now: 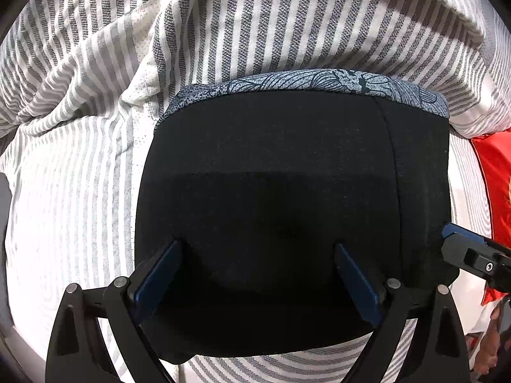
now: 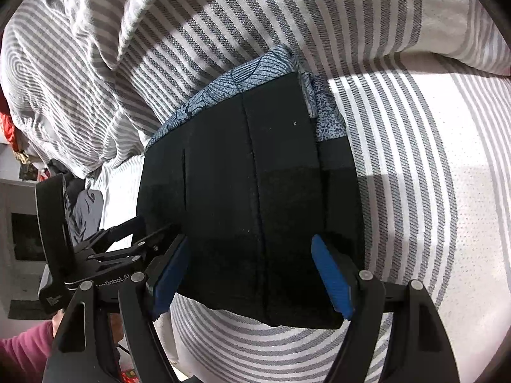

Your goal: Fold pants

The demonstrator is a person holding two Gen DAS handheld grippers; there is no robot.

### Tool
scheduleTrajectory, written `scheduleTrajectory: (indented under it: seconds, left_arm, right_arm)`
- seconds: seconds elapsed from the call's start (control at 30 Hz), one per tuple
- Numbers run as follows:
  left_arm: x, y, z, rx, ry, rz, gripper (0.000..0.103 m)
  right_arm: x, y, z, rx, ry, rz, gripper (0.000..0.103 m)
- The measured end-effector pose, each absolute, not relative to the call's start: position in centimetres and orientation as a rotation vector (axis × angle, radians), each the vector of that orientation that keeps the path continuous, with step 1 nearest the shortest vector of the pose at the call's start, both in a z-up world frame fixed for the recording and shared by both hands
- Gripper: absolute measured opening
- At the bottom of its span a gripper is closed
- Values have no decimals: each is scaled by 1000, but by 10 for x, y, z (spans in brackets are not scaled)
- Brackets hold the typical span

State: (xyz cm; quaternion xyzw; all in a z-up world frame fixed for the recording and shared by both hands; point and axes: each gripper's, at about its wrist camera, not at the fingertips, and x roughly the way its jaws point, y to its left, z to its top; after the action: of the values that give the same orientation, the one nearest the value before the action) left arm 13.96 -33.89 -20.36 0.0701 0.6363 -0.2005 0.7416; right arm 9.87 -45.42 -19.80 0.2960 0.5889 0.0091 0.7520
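Here the pants (image 1: 271, 198) lie folded into a compact black block on the bed (image 1: 73, 191), a strip of blue patterned cloth (image 1: 306, 81) peeking out along the far edge. The block sits near the bed's near edge, flat on the striped sheet, with the rumpled striped blanket (image 1: 255, 16) bunched just beyond it. A seam runs from the near edge to the far edge, so the bundle's long axis looks to run the same way, away from the person; the fisheye bend makes this hard to judge.

The left claw (image 1: 258, 265) hovers over the near part of the block, its blue fingers (image 1: 159, 274) spread wide and gripping nothing. The right claw (image 2: 252, 265) is likewise released, straddling the near right part of the bundle. Both seem held low and splayed to press or smooth the stack, or to let it go tidily; the folding looks nearly finished. A red cloth (image 1: 495, 175) lies off the bundle's right side.
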Motion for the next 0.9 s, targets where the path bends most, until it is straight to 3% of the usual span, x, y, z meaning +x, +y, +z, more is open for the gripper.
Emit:
scheduleTrajectory:
  seconds: [0.33, 0.63, 0.9]
  left_arm:
    - [139, -335, -203, 149, 1393, -432, 97]
    - [156, -309, -167, 124, 1337, -441, 97]
    - [193, -281, -182, 69, 1420, -571, 97]
  right_arm:
    - [74, -462, -177, 682, 1298, -30, 80]
    - [71, -478, -173, 678, 1307, -35, 80]
    - [96, -506, -183, 693, 1314, 3, 80]
